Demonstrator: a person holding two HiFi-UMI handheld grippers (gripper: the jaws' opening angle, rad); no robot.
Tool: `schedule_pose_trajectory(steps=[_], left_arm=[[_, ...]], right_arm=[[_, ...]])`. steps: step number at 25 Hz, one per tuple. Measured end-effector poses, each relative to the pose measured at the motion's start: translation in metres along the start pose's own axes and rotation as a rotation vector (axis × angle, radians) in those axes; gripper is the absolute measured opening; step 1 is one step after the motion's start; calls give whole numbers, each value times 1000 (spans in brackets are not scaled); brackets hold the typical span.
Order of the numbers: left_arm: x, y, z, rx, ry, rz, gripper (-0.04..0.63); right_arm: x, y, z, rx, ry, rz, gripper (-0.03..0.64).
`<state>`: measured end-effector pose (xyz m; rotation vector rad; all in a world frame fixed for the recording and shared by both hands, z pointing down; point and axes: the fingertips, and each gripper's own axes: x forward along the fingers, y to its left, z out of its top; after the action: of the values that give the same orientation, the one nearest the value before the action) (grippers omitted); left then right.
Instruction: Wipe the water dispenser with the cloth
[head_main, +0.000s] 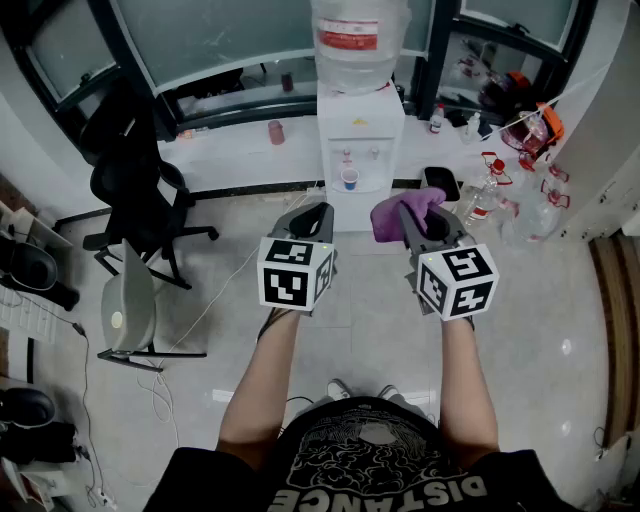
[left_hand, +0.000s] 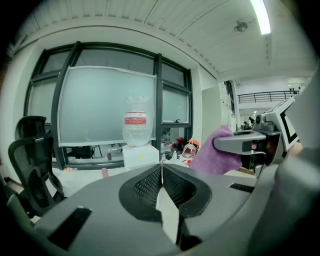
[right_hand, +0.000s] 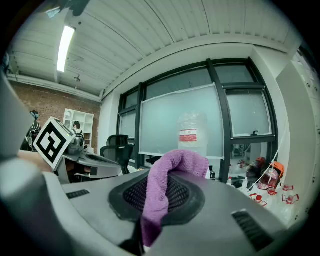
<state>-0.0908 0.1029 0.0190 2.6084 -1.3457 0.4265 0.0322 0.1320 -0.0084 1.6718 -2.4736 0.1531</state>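
Observation:
A white water dispenser with a clear bottle on top stands against the window wall, also seen small in the left gripper view and behind the cloth in the right gripper view. My right gripper is shut on a purple cloth, which bunches out past its jaws. My left gripper is shut with nothing in it, jaws pressed together. Both are held side by side in the air, short of the dispenser's front. The cloth also shows in the left gripper view.
A black office chair and a grey chair stand at the left on the tiled floor. Bottles and a black dish lie at the right of the dispenser. A white ledge runs under the windows.

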Motion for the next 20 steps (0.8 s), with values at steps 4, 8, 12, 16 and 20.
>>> schedule_pose_trajectory(steps=[4,8,12,16,20], left_arm=[[4,4,-1,9,3,-15,28],[8,12,-1,4,-1,-24,28],[16,19,0,-7,-7,-24,28],[34,23,1,-16,-8,-19,28],[63,32,4,-17,-8,-3,28]], right_arm=[[9,7,0,5,-2,0,43],[19,12,-2,7,1,-2,43],[31,10,-7,6,12,-1,43],[47,1,-9,6,14,13,43],[75,-16,-10,9,3,41,43]])
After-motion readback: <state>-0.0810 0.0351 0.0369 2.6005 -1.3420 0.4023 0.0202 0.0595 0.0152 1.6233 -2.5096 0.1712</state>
